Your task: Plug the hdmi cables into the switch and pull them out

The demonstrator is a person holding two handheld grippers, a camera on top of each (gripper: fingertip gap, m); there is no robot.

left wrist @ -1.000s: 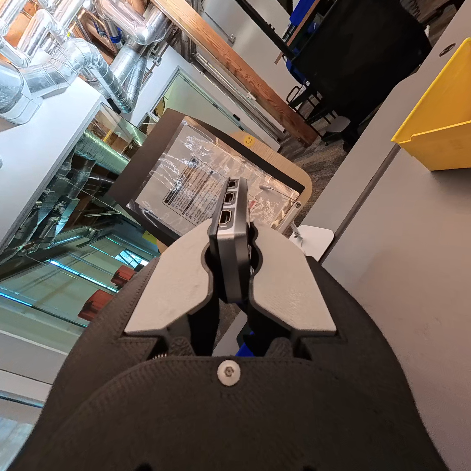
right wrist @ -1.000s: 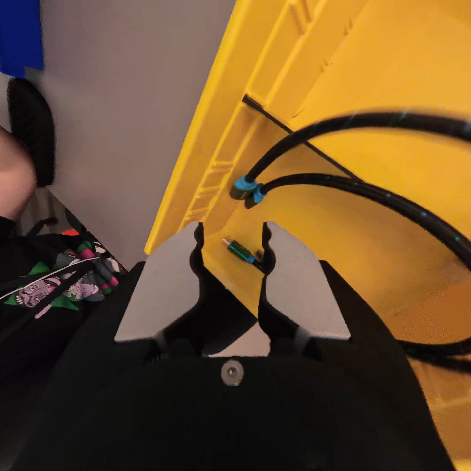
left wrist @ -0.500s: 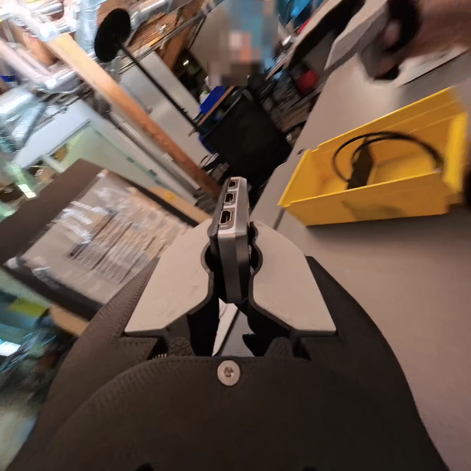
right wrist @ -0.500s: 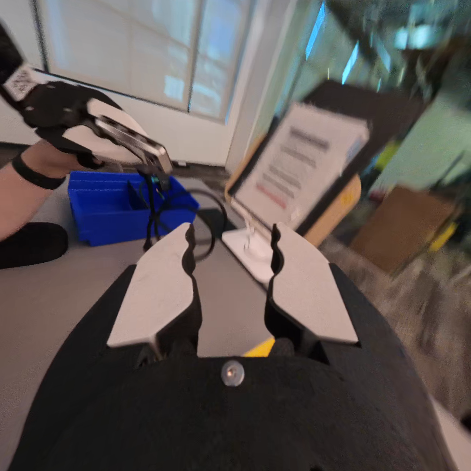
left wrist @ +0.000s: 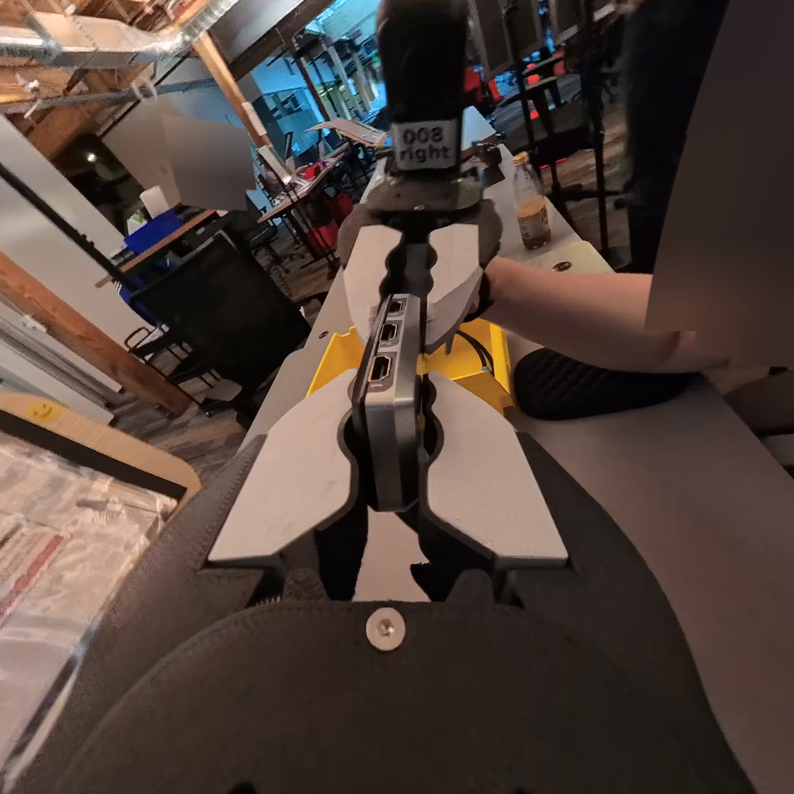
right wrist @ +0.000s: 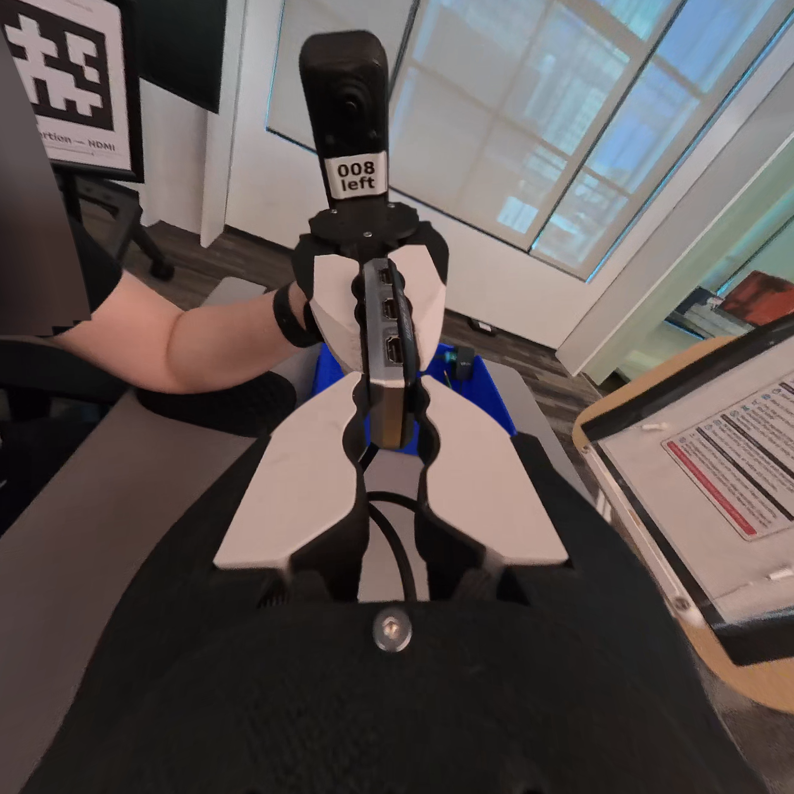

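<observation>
Both grippers meet on the HDMI switch [left wrist: 389, 412] in mid-air: the left gripper [left wrist: 389, 386] is clamped on one end, the right gripper [right wrist: 389, 389] closing around the other (contact unclear). All three ports empty — no plugging done; cable [left wrist: 479, 350] lies in the yellow bin [left wrist: 468, 378].

1. A grey table [left wrist: 644, 494] fills the foreground.
2. Tall white-framed windows [right wrist: 537, 107] let in bluish daylight.
3. Dark wood floor [right wrist: 240, 253] runs below them.
4. Wooden beams [left wrist: 86, 339] and metal ducts [left wrist: 64, 47] show overhead.
5. More desks [left wrist: 300, 180] stand beyond.
</observation>
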